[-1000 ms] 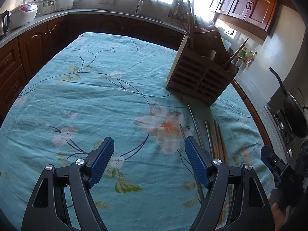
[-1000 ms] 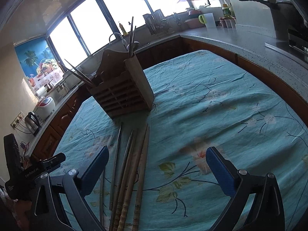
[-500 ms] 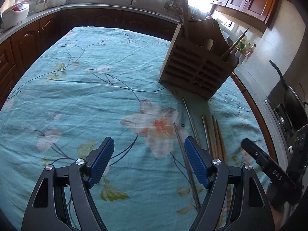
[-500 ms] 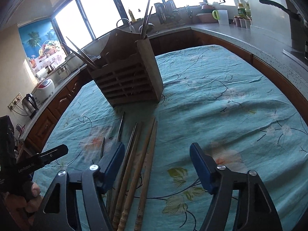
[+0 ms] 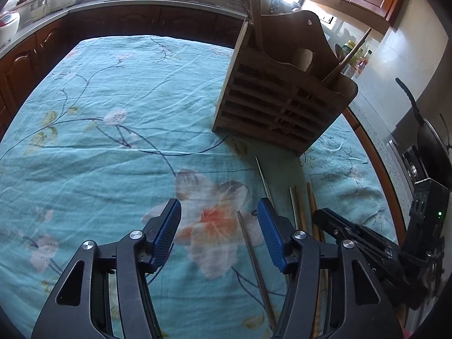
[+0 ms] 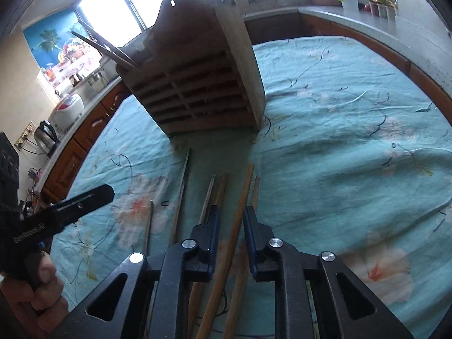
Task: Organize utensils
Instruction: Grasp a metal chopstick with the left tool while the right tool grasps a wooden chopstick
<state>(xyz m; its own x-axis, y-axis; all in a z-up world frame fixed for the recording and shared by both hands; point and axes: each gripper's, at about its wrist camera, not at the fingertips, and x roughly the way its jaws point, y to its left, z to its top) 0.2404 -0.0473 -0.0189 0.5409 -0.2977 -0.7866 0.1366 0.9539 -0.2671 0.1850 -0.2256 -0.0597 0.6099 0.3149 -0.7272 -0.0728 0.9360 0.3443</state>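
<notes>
While its jaws are closing, the right gripper (image 6: 229,220) straddles one wooden chopstick (image 6: 240,197) among the loose chopsticks (image 5: 303,212) lying on the floral tablecloth (image 5: 113,147), just before the slatted wooden holder (image 6: 203,90); its pads are not yet pressing. The left gripper (image 5: 219,233) is also closing, about half open, with a metal chopstick (image 5: 255,265) between its jaws, untouched. Lettering on the left gripper's side is too blurred to read.

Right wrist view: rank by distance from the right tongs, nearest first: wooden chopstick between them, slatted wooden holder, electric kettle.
1. Wooden chopstick: between the closing right tongs.
2. Slatted wooden holder: straight ahead on the tablecloth.
3. Electric kettle: far left, on the counter.
</notes>
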